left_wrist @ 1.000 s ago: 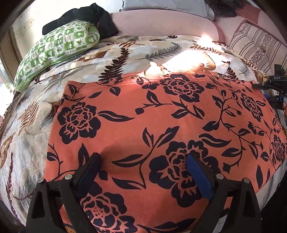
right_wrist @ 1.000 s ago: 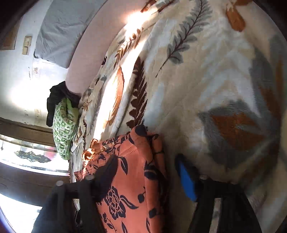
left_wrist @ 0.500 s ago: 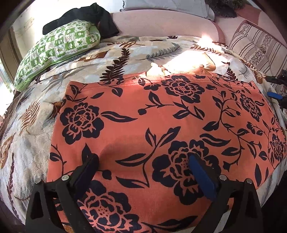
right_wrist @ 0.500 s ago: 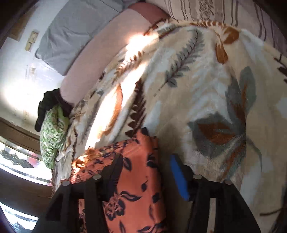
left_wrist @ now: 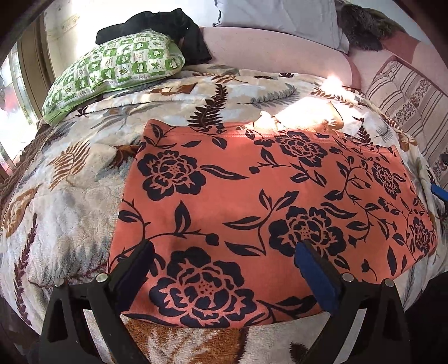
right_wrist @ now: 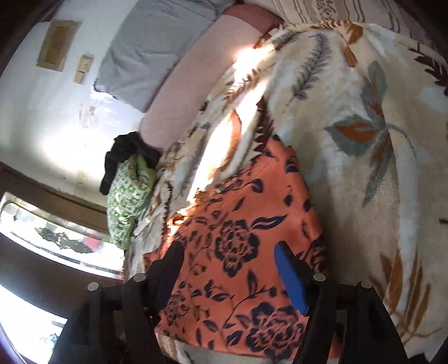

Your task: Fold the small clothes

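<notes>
The right claw [right_wrist: 228, 268] stands with its jaws apart above the orange cloth [right_wrist: 246, 246]; they have just been opening, and nothing is gripped between them, the pads clear of the fabric. The left claw [left_wrist: 224, 268] is also spread wide, hovering over the near part of the same cloth [left_wrist: 268, 212] with no fabric pinched.

The cloth, orange with dark flowers, lies flat on the bed's leaf-patterned blanket [left_wrist: 64, 201]. It forms a neat, near-rectangular shape with a straight stitched edge on the far side and a clean near edge just short of the bed's front. In the right wrist view its right side looks thick, as if layered, so I judge that at least one fold is already made and has just been let go. How many layers lie there cannot be told.

What remains, by my reading, is one or more further folds to bring the piece down to a compact size, and perhaps setting it aside. Whether other garments wait is unclear: a black item [left_wrist: 156, 25] lies on the green pillow [left_wrist: 117, 70] at the head of the bed, well apart from the work, and may or may not belong to the task.
</notes>
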### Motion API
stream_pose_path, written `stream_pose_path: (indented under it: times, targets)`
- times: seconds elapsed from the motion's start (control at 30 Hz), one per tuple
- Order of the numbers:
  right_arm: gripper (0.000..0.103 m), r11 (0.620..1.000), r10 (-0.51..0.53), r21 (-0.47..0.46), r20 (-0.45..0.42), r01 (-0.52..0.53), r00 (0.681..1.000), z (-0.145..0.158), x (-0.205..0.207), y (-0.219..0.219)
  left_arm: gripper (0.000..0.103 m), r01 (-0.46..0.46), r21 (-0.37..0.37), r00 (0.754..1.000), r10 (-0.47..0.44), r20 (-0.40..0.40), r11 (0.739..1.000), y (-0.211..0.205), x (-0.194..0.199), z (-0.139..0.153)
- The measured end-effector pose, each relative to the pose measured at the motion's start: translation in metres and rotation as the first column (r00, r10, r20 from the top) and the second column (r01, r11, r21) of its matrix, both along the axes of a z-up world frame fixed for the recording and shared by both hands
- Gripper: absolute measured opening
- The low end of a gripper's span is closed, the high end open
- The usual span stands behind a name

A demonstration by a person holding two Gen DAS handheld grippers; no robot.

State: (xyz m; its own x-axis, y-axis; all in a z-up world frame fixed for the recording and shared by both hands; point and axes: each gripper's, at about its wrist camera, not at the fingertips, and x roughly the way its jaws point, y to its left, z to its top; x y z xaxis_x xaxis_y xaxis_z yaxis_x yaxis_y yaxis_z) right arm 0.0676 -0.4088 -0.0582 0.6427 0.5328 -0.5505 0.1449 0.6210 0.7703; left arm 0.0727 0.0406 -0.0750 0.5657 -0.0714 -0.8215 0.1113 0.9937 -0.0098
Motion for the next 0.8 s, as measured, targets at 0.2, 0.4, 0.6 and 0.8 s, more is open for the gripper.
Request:
stream_pose_path:
  times: [0.2, 0.4, 0.6, 0.8]
  targets:
    - [0.080, 0.998, 0.047, 0.037, -0.124, -0.043, 0.991, -0.054, -0.022, 0.022, 0.100, 0.011, 0.001, 1.000, -0.011, 0.001, 1.000, -0.007, -0.004, 0.009]
    - [0.078, 0.995, 0.016, 0.097, -0.039, -0.013, 0.999, -0.027, -0.036, 0.028, 0.100, 0.011, 0.009, 1.000, -0.011, 0.011, 1.000, -0.005, -0.007, 0.014]
    - [0.080, 0.988, -0.055, 0.134, -0.190, 0.082, 0.980, -0.072, -0.027, 0.018, 0.100, 0.011, 0.001, 1.000, -0.011, 0.012, 1.000, -0.004, -0.012, 0.017]
    - [0.081, 0.982, -0.016, 0.188, -0.038, 0.023, 0.999, -0.016, -0.050, 0.031, 0.100, -0.019, -0.032, 1.000, 0.019, 0.005, 0.999, 0.004, -0.010, 0.017]
